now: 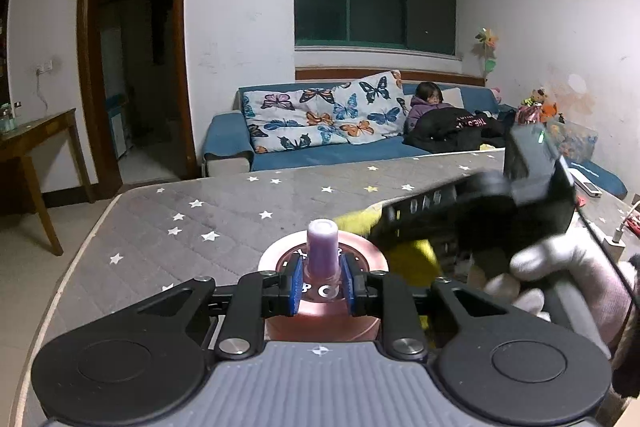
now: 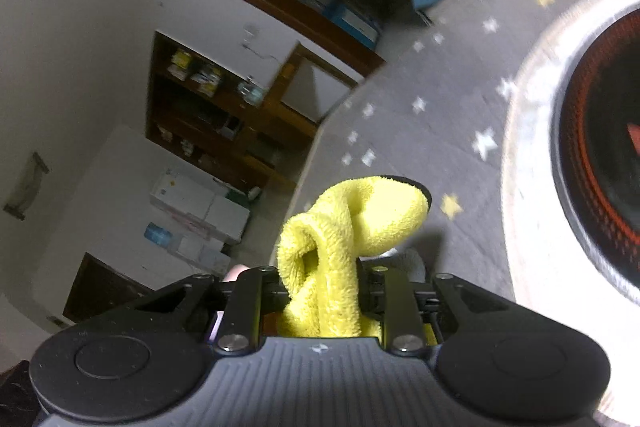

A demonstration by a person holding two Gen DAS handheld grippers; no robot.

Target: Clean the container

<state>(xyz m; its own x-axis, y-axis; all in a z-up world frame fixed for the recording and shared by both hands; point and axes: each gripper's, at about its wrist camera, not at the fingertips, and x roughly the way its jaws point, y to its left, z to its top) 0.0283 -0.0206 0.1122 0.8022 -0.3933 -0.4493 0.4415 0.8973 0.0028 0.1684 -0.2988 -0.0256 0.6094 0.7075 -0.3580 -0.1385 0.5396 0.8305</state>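
My left gripper [image 1: 322, 283] is clenched on the container [image 1: 322, 301], a round pink plastic jar with a purple cylindrical knob [image 1: 322, 241] standing up from its lid. The blue pads [image 1: 296, 285] press on the base of that knob from both sides. The jar sits upright on the grey quilted mattress with white and yellow stars [image 1: 192, 227], directly ahead of the left wrist camera.

My right gripper [image 2: 324, 287] grasps a folded yellow microfibre cloth [image 2: 348, 227]; the cloth bulges forward out of the jaws in a loop. In the left view the right gripper shows as a blurred black body just right of the jar, tilted, held by my hand in a white glove [image 1: 560, 271], with the yellow cloth close against the jar's right rim; contact cannot be told through the blur.

Background: blue sofa with butterfly-print cushions [image 1: 320, 115], a person seated on it, a dark wooden side table [image 1: 36, 143] at left.
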